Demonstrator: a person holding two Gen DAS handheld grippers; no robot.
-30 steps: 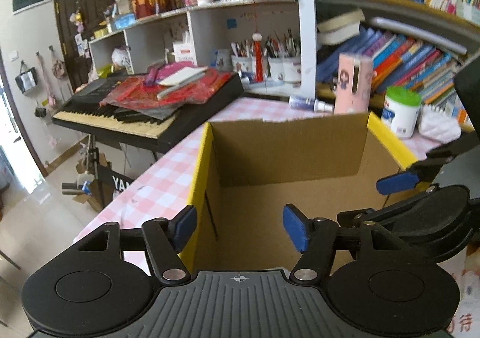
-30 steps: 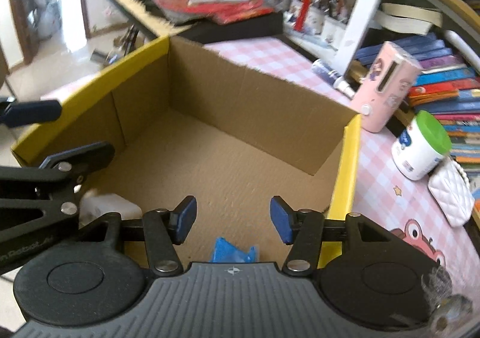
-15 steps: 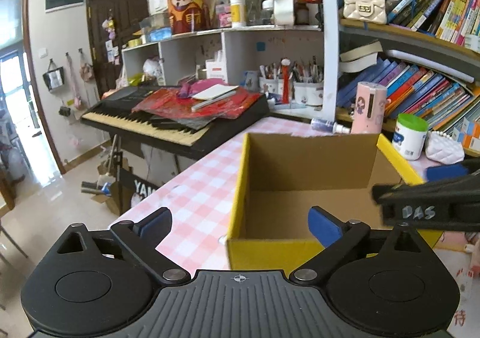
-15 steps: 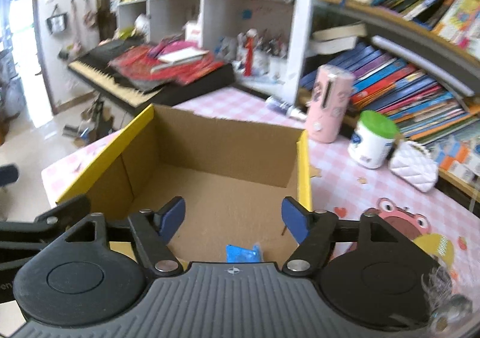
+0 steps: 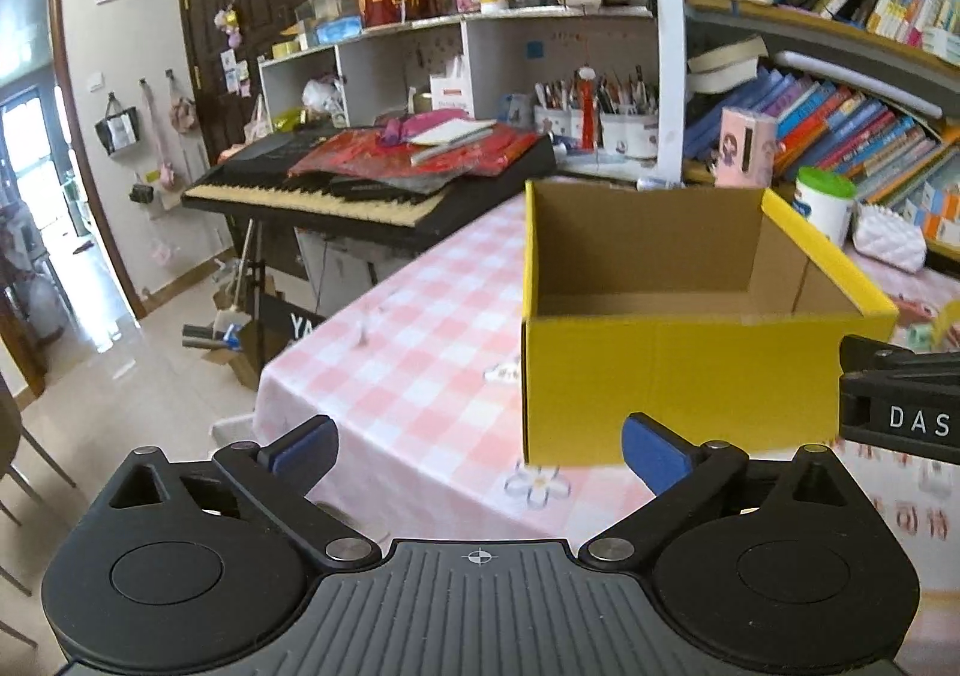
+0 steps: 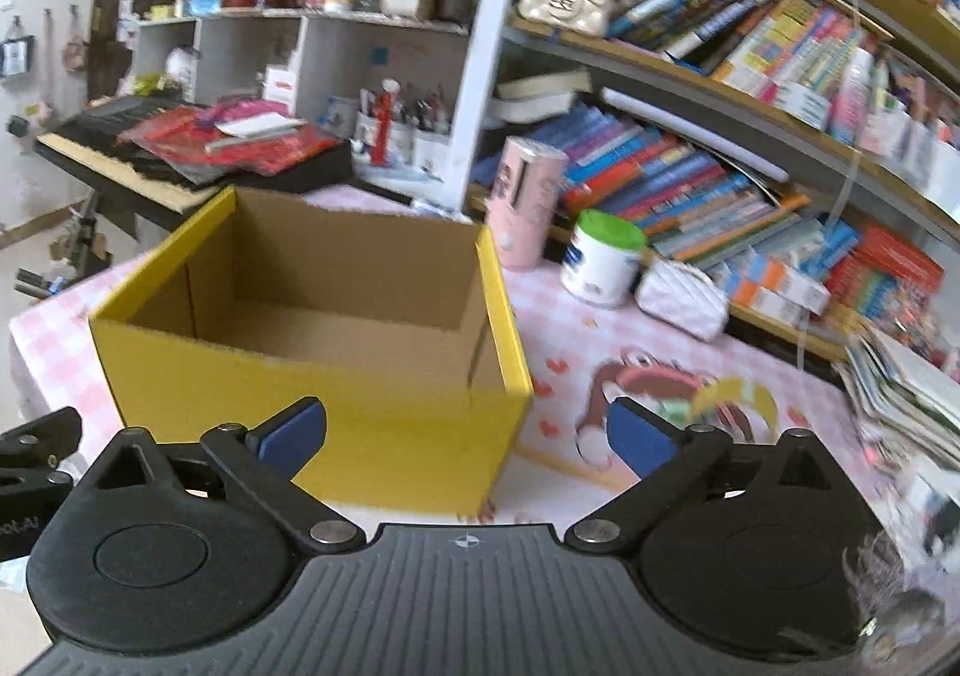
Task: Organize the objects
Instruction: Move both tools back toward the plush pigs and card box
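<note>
Tablecloth [image 5: 420, 352] (pink check), box [image 5: 672, 382], bookshelves [image 6: 750, 94]

Crowded bookshelves [image 6: 750, 94], a dark door [image 5: 240, 16], glossy tiled floor [image 5: 120, 406], daylight.

The left wrist view looks out over its own spread fingers from the table's near edge, facing the box [image 5: 678, 376] head-on at close range, with the keyboard [image 5: 360, 184] and doorway off to its left. The right wrist view sits just to the right, equally near, angled slightly down into the box [image 6: 312, 376] and toward the bookshelf [image 6: 750, 136]. Both views share the box, keyboard, white jar [image 5: 823, 202] [image 6: 603, 256] and shelves.
</note>
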